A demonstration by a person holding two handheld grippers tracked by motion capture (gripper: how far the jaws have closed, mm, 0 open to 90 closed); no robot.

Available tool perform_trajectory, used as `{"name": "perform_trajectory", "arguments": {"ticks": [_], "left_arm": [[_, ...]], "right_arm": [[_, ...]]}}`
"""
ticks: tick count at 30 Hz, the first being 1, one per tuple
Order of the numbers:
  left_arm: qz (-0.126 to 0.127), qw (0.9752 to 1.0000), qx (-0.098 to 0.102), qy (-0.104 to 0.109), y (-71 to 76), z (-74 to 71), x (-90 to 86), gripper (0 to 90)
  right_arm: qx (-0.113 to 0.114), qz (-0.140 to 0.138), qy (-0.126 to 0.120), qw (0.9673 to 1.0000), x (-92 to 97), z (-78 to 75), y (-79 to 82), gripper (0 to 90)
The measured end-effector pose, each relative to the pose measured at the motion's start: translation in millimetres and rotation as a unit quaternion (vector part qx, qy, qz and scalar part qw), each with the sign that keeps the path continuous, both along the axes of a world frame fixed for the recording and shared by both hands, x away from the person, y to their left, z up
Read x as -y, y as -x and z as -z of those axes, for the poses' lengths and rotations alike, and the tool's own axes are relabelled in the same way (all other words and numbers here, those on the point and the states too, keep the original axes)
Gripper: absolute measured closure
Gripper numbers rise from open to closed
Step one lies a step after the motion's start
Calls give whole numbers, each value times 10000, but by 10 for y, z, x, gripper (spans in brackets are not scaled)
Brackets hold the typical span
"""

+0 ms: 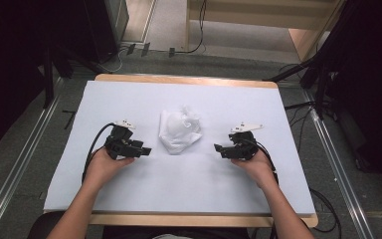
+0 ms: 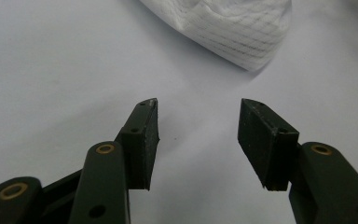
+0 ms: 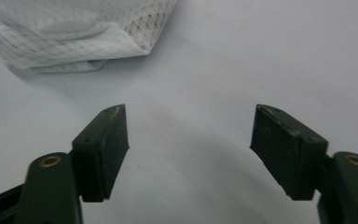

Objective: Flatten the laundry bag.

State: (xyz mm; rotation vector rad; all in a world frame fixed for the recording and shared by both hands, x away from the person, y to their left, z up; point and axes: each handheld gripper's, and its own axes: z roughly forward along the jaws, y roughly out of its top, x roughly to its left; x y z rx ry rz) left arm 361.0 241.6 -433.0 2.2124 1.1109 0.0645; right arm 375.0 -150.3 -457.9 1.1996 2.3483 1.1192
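Note:
A crumpled white cloth with a fine grid pattern lies in the middle of the white table cover. My left gripper rests to its left, pointing toward it, jaws open with nothing between them. In the left gripper view the cloth lies just beyond the gripper, apart from it. My right gripper sits to the cloth's right, also open and empty. The right gripper view has the cloth at the upper left, ahead of the gripper.
The table's wooden edge runs along the far side. Black stands and cables line the floor on both sides of the table. Bare cover lies in front of the cloth between the two hands.

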Motion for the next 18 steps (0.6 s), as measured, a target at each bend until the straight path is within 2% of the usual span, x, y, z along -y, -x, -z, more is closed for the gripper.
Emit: {"name": "perform_trajectory", "arguments": {"ticks": [2, 7, 12, 18], "left_arm": [[42, 10000, 54, -16, 8, -11, 5, 492], [27, 9998, 116, 147, -12, -50, -15, 477], [61, 9997, 159, 175, -23, -50, -2, 473], [120, 9996, 177, 178, -3, -51, 22, 461]], "right_arm": [[-36, -110, -6, 9999, 11, -12, 4, 381], [-164, -193, -32, 9997, 34, -12, -3, 436], [-457, -161, -183, 9987, 61, -26, -39, 465], [-449, -121, -185, 9987, 44, -57, -53, 485]]}}
